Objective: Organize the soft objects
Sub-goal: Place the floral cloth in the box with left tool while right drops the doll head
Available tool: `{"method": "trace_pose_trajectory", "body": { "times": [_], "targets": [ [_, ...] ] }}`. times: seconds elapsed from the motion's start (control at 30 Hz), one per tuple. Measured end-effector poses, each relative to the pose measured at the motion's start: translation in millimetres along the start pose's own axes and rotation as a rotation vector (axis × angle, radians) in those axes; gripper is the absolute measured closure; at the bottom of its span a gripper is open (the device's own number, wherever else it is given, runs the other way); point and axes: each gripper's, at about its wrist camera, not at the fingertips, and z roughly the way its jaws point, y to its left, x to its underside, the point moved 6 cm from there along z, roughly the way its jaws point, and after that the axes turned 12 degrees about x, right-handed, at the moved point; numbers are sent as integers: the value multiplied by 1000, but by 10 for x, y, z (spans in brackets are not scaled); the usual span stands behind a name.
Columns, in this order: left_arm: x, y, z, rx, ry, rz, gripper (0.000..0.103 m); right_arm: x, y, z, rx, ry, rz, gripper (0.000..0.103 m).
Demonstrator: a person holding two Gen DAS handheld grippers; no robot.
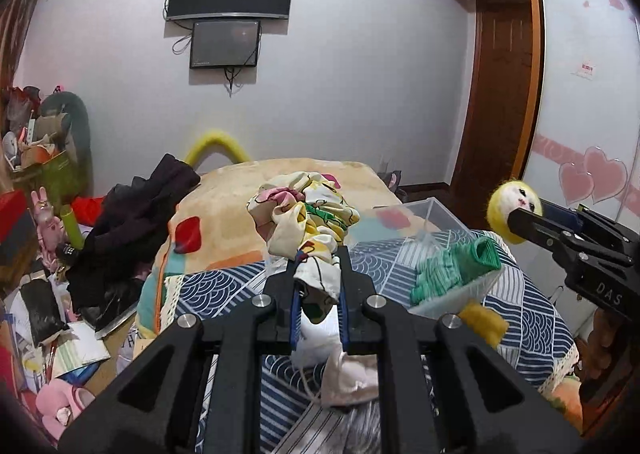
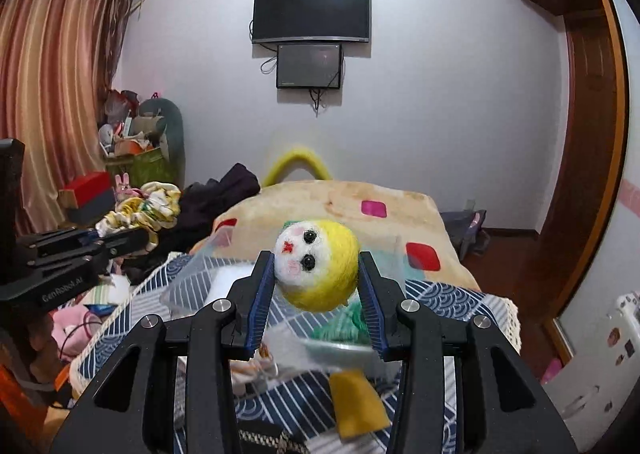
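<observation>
My left gripper (image 1: 318,268) is shut on a crumpled patterned cloth (image 1: 308,213), cream with yellow, pink and green, held above the bed; it also shows in the right wrist view (image 2: 144,209). My right gripper (image 2: 316,274) is shut on a round yellow plush head with a white face (image 2: 316,264), held above a clear plastic box (image 2: 224,286). In the left wrist view the plush head (image 1: 514,211) is at the right, above the same box (image 1: 436,213). A green knitted piece (image 1: 456,266) lies in a clear tray. A yellow sponge-like piece (image 1: 482,320) lies on the bedspread.
The bed has a blue-white patterned spread (image 1: 532,318) over an orange blanket (image 1: 224,213). Dark clothes (image 1: 132,221) are piled at its left edge. Clutter covers the floor at left (image 1: 48,326). A wardrobe (image 1: 584,93) stands at right. A white cloth (image 1: 348,378) lies below my left gripper.
</observation>
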Motion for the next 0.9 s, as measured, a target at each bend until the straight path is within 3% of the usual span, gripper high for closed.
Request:
{"method": "trace_pose_trajectory", "body": {
  "times": [0.23,0.47,0.67,0.73,0.8,0.9],
  "targets": [
    [34,29,372,28,71,-14,89,43,130,270,-28,40,4,65],
    [271,42,879,64,209,-35,89,270,259,578,-31,132,-32,65],
    [422,57,1047,76,260,-52,89,419,325,729,-41,202,-60,63],
    [452,49,1054,71,270,-51,81,454,345,748,-61,223,-70,63],
    [457,66,1047,62,267,-55,62,471,350,746,-63,228,-70,63],
    [423,69,1000,51,245,-51,58,472,345,751,-72,242,-80,58]
  ]
}}
